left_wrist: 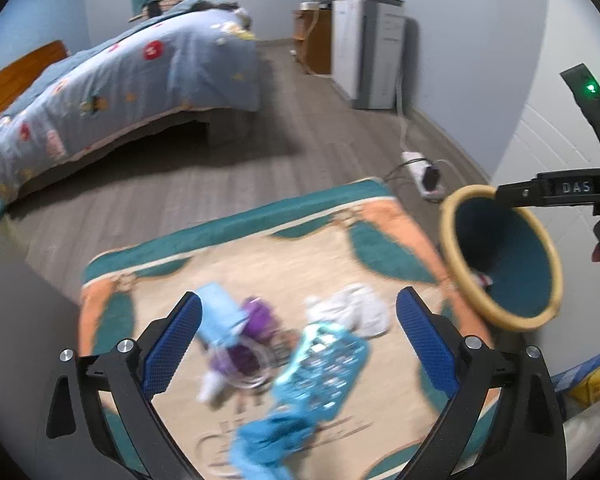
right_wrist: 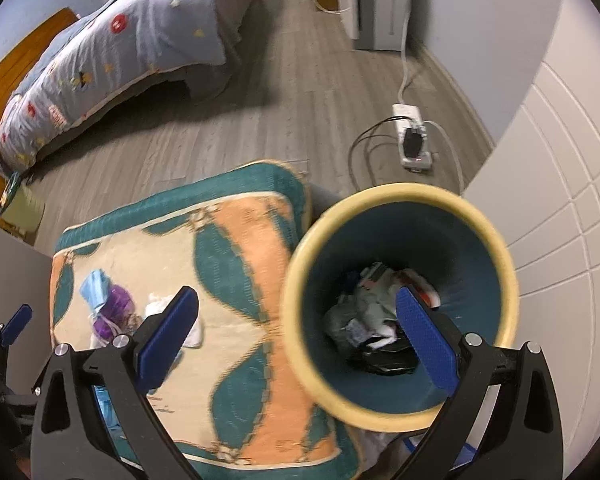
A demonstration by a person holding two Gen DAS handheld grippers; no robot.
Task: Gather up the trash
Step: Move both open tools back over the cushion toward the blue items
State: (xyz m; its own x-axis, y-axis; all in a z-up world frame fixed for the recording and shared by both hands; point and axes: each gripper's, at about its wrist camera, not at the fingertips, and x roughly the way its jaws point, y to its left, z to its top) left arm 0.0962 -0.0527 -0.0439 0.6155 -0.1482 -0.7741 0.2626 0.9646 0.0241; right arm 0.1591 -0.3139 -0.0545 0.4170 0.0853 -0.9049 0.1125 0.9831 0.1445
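the left gripper (left_wrist: 298, 344) is hanging with its blue-padded fingers (left_wrist: 172, 344) spread wide and grasping nothing, above a blurred heap of litter near the middle of the rug (left_wrist: 308, 248). under the gap between the fingers a teal patterned wrapper (left_wrist: 320, 368) is lying with its long axis running from the rug's near edge up toward the right. left of it a purple wrapper (left_wrist: 252, 340) is sitting partly under a pale blue box (left_wrist: 220, 316), and a crumpled white tissue (left_wrist: 352, 312) is lying just beyond the teal wrapper, toward the rug's far right corner. a blue crumpled piece (left_wrist: 268, 444) is lying at the near edge; motion blur is hiding its detail.

the right gripper (right_wrist: 296, 340) is also standing released, fingers wide apart, straddling the near left rim of the wastebasket (right_wrist: 400, 196). the wastebasket is teal inside with a cream rim, standing just off the rug's right edge with its mouth opening toward the camera. inside it, at the bottom, crumpled trash (right_wrist: 364, 320) is piling up: grey, white and black scraps, with a bit of red print.

past the rug's far edge bare wooden floor (right_wrist: 220, 136) is running open to the bed (right_wrist: 120, 48) at the far left. a power strip (right_wrist: 412, 136) with cables is lying on the floor just beyond the wastebasket, near the white panelled wall (right_wrist: 560, 200) that is closing in the right side.
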